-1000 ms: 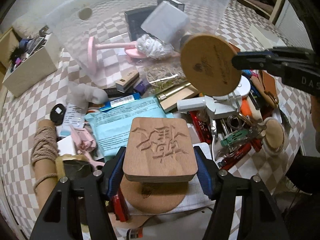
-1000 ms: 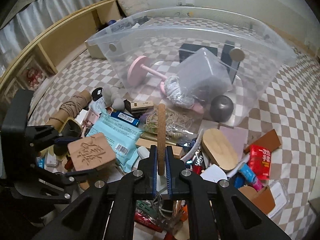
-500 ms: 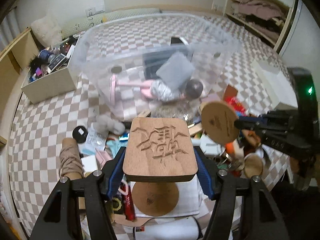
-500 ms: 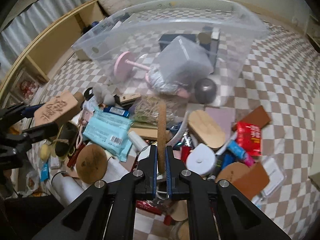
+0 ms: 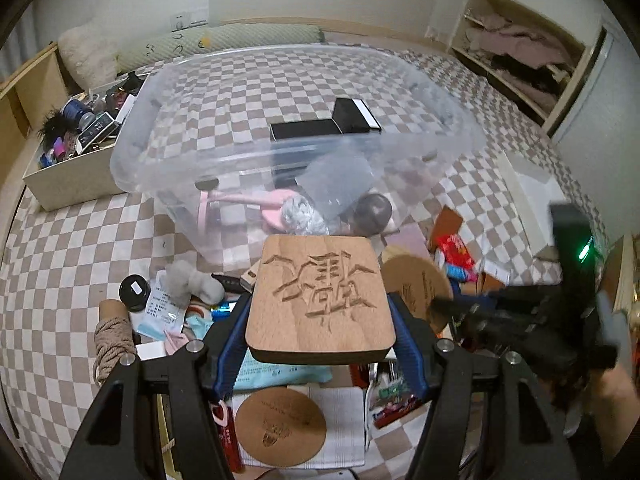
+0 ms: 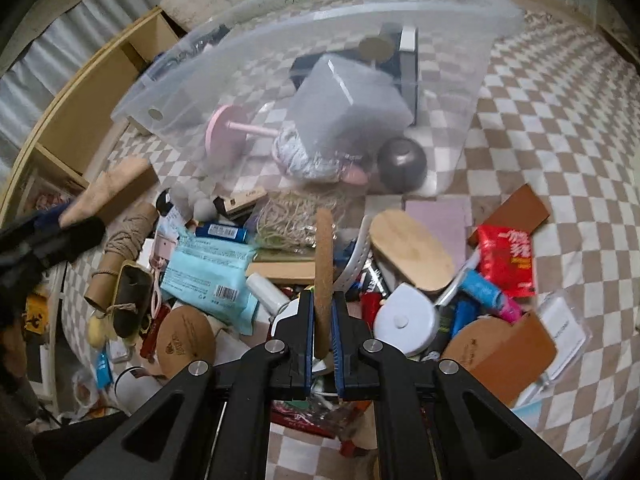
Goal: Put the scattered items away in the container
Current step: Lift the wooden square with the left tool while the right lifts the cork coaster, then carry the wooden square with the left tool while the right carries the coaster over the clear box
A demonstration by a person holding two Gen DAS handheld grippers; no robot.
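Note:
My left gripper (image 5: 320, 320) is shut on a square carved wooden coaster (image 5: 320, 300), held flat above the pile. My right gripper (image 6: 322, 316) is shut on a round cork coaster (image 6: 323, 256), seen edge-on; that cork coaster (image 5: 416, 288) and the right gripper (image 5: 444, 304) also show at the right of the left wrist view. The clear plastic bin (image 5: 132, 160) stands beyond both, and holds a pink stand (image 6: 224, 128), a grey pouch (image 6: 348, 108), a dark ball (image 6: 402, 164) and black boxes. The left gripper with its coaster (image 6: 112, 192) appears blurred at the left of the right wrist view.
A heap of clutter lies on the checkered floor: blue wipes pack (image 6: 208, 272), twine roll (image 5: 114, 340), more cork coasters (image 5: 280, 428), oval wooden lid (image 6: 412, 254), red packet (image 6: 508, 260), white round case (image 6: 404, 320). A cardboard box of items (image 5: 68, 176) sits left; shelves (image 5: 520, 52) stand at the back right.
Both grippers have risen from the pile with their coasters, so the bin and floor show from higher up. The right gripper has dropped lower right in the left wrist view.

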